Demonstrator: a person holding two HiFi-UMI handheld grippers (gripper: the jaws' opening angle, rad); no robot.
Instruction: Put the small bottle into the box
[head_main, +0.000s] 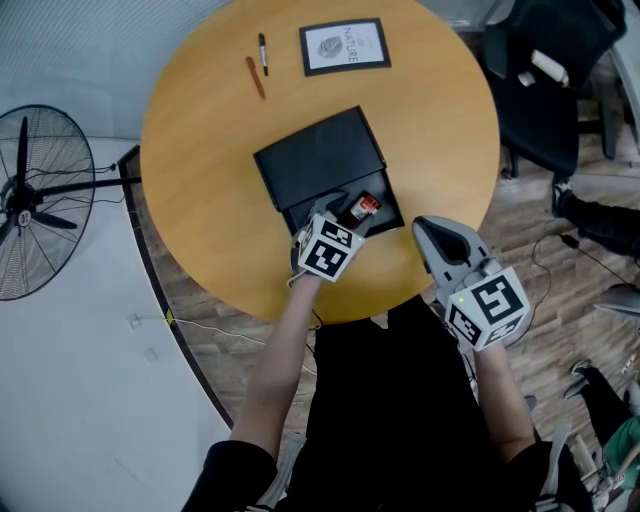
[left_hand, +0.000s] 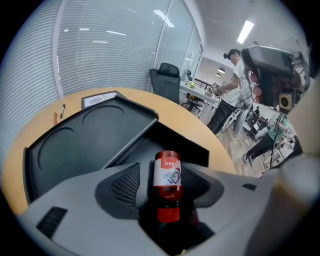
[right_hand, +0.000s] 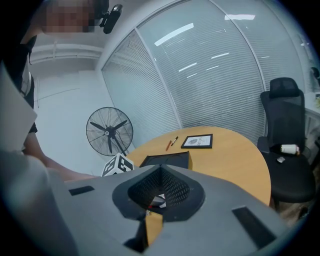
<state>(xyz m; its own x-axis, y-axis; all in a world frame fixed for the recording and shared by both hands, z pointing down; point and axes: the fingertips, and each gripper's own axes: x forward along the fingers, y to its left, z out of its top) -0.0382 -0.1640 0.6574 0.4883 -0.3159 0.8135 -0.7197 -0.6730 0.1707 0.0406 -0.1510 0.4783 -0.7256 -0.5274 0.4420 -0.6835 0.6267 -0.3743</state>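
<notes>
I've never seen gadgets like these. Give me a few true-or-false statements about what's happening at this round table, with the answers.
1. The left gripper has the small bottle clamped between its jaws. True.
2. The right gripper holds a second bottle. False: its jaws are together with nothing between them.
3. The box is fully closed. False: its lid is shifted back, so the near end is open, and the bottle is over that opening.
4. A black marker and an orange pen lie on the table beyond the box. True.
5. The fan stands on the table. False: it stands on the floor beside it.
</notes>
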